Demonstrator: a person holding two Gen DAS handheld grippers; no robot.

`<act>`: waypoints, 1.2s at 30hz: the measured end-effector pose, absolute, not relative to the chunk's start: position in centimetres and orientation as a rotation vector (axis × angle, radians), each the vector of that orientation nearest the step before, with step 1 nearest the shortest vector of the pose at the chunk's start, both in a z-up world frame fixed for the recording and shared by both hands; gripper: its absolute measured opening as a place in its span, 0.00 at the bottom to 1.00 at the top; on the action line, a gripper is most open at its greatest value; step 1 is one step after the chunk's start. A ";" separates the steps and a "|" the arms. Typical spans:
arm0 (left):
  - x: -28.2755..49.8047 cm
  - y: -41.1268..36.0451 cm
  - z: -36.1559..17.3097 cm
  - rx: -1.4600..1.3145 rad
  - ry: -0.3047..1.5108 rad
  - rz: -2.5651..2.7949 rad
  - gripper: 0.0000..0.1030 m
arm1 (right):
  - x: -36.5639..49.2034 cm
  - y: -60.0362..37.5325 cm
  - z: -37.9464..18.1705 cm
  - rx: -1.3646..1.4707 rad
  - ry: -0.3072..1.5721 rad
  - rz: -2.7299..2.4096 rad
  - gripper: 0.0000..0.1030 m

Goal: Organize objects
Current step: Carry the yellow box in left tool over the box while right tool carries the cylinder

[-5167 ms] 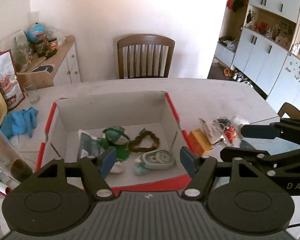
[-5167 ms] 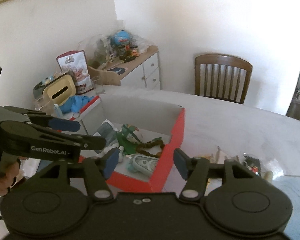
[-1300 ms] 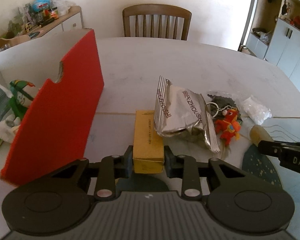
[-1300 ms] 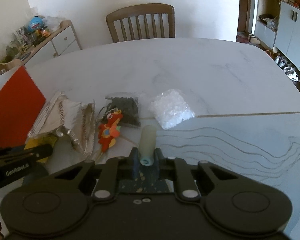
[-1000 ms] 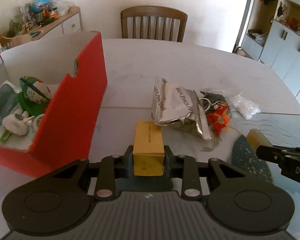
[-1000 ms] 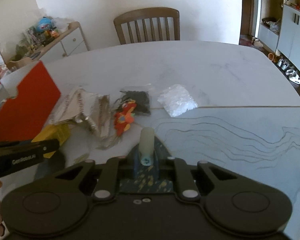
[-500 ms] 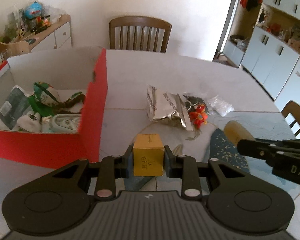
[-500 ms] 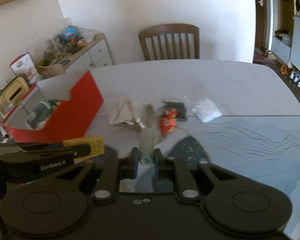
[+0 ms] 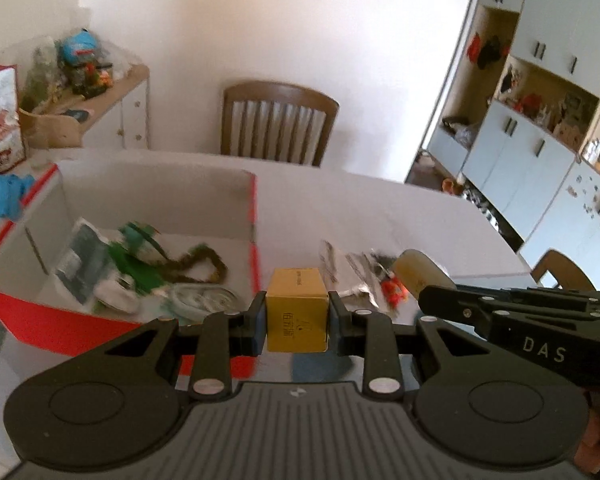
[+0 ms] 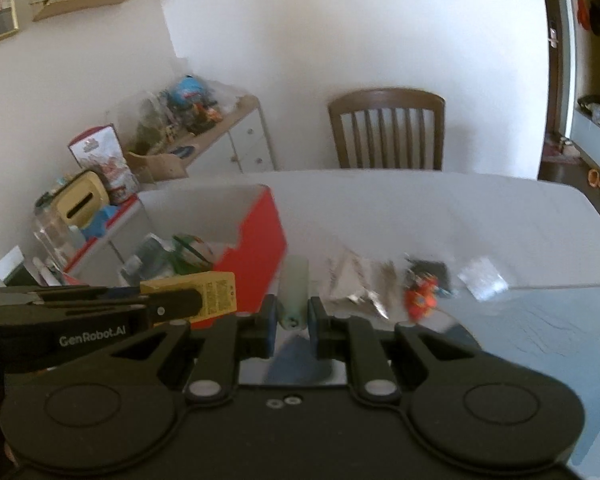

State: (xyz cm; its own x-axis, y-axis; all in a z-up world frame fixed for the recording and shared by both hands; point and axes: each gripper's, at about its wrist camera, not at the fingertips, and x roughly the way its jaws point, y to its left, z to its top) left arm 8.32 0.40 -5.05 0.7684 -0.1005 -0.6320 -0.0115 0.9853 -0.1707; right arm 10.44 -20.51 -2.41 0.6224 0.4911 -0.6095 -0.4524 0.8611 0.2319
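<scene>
Small yellow carton (image 9: 296, 309) clamped in left tongs (image 9: 296, 320), held above the worktop (image 9: 380, 208) just right of the red box (image 9: 256, 216). Pale green tube (image 10: 294, 294) clamped in right tongs (image 10: 293, 326), also right of the red box. Farther right on the worktop: foil packet (image 10: 356, 280), orange toy keychain (image 10: 420, 298), clear bag (image 10: 482, 278)

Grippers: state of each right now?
Left gripper: closed on the yellow box.
Right gripper: closed on the pale cylinder.
</scene>
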 end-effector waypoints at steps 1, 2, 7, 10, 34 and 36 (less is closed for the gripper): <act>8.3 1.0 -4.8 -0.168 0.686 -0.041 0.28 | 10.4 -20.1 -2.1 0.060 0.715 0.548 0.13; 8.3 1.7 -4.6 -0.169 0.679 -0.032 0.28 | 10.5 -19.5 -1.8 0.058 0.712 0.555 0.13; 8.4 5.0 -4.0 -0.164 0.656 0.012 0.28 | 10.6 -16.3 -0.8 0.029 0.687 0.587 0.13; 8.8 6.8 -3.9 -0.156 0.647 0.037 0.28 | 10.7 -14.4 -0.5 0.011 0.681 0.606 0.13; 16.2 14.2 -10.1 -0.081 0.791 0.014 0.28 | 17.5 -1.3 -6.5 -0.184 0.828 0.588 0.13; 16.7 14.4 -10.6 -0.077 0.810 0.009 0.28 | 18.1 -0.9 -7.1 -0.183 0.845 0.590 0.13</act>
